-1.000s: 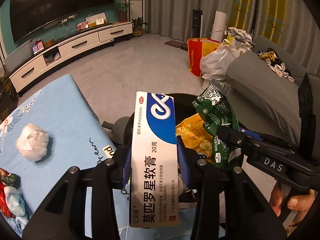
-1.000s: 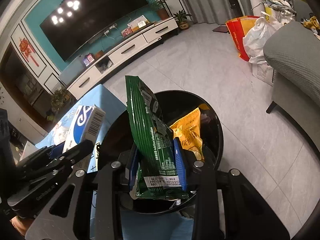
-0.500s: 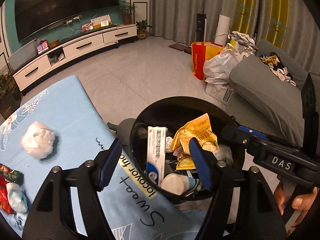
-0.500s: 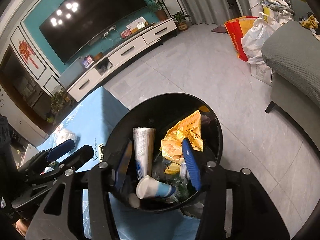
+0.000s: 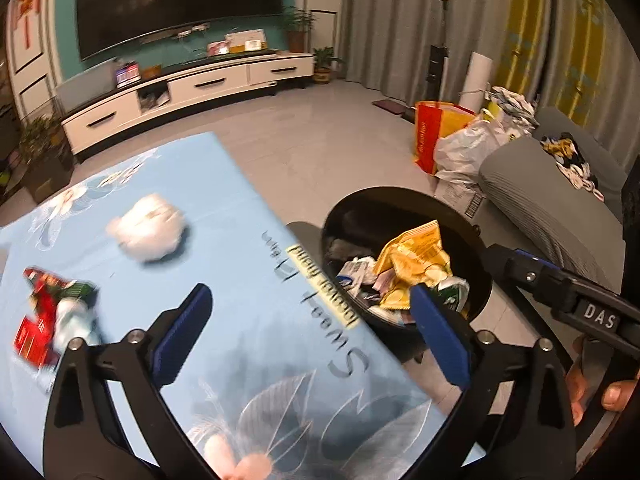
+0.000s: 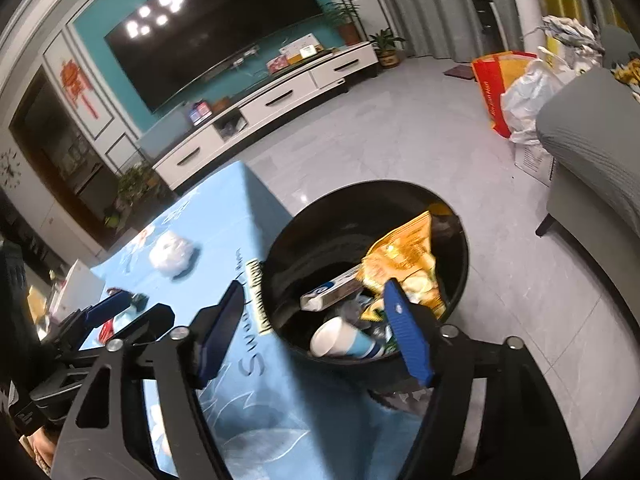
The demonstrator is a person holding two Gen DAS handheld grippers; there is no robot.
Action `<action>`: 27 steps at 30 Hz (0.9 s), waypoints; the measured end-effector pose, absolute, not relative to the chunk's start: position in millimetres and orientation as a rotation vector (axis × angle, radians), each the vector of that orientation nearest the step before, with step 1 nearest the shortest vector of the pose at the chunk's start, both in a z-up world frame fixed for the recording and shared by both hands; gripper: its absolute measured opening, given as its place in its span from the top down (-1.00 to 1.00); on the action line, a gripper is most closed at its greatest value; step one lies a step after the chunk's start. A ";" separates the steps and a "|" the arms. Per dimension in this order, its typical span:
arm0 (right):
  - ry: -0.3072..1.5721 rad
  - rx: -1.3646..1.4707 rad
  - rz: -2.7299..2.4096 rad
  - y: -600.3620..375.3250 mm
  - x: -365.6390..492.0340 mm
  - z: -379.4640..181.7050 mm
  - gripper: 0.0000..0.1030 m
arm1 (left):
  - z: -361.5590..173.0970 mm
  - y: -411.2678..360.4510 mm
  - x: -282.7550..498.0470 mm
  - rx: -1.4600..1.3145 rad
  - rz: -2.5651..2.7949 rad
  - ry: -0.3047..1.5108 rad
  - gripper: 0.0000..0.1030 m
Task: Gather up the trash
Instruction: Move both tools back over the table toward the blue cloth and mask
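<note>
A black round trash bin (image 5: 472, 232) (image 6: 460, 280) stands on the floor beside the blue table (image 5: 248, 320) (image 6: 224, 232). In it lie a yellow snack bag (image 5: 416, 256) (image 6: 404, 256), a white-and-blue ointment box (image 6: 336, 288) and a paper cup (image 6: 340, 340). My left gripper (image 5: 308, 332) is open and empty above the table edge. My right gripper (image 6: 312, 328) is open and empty over the bin's near rim. A crumpled white tissue (image 5: 148, 232) (image 6: 172, 254) and red wrappers (image 5: 40, 320) lie on the table.
A grey sofa (image 5: 552, 200) (image 6: 592, 140) stands right of the bin. Red and white bags (image 5: 452, 144) (image 6: 512, 92) sit on the floor behind it. A white TV cabinet (image 5: 192, 92) lines the far wall. A white box (image 6: 76, 284) sits at the table's left edge.
Both grippers opened and dropped the ointment box and the green snack bag into the bin. Both then swung left towards the table.
</note>
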State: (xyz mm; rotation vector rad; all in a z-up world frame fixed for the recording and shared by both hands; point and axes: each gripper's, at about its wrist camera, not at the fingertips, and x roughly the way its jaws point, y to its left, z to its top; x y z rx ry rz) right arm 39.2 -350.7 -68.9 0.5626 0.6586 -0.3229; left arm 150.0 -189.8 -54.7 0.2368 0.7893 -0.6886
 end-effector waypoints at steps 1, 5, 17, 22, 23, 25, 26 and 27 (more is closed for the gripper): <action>0.665 0.555 -0.311 -343.4 39.6 -67.6 -0.51 | -53.9 -180.3 147.9 0.228 -0.670 0.797 -0.93; 0.692 0.515 -0.271 -317.3 42.6 -63.3 -0.56 | -55.2 -145.2 142.5 0.194 -0.619 0.833 -0.94; 0.770 0.393 -0.139 -241.5 61.6 -60.3 -0.56 | -64.7 -14.5 141.3 0.024 -0.397 0.876 -0.94; 0.807 0.339 -0.072 -208.9 73.4 -64.3 -0.56 | -90.3 57.2 144.7 -0.082 -0.267 0.933 -0.94; 0.818 0.325 -0.051 -200.4 78.1 -66.5 -0.56 | -94.9 69.2 146.4 -0.107 -0.242 0.940 -0.94; 0.835 0.306 -0.018 -187.1 84.6 -71.1 -0.56 | -102.4 88.2 146.6 -0.141 -0.201 0.949 -0.94; 0.842 0.298 -0.004 -181.0 87.8 -73.3 -0.56 | -105.6 96.3 146.9 -0.160 -0.186 0.952 -0.94; 0.849 0.291 0.011 -175.4 91.3 -75.5 -0.56 | -107.5 99.8 147.0 -0.175 -0.184 0.954 -0.94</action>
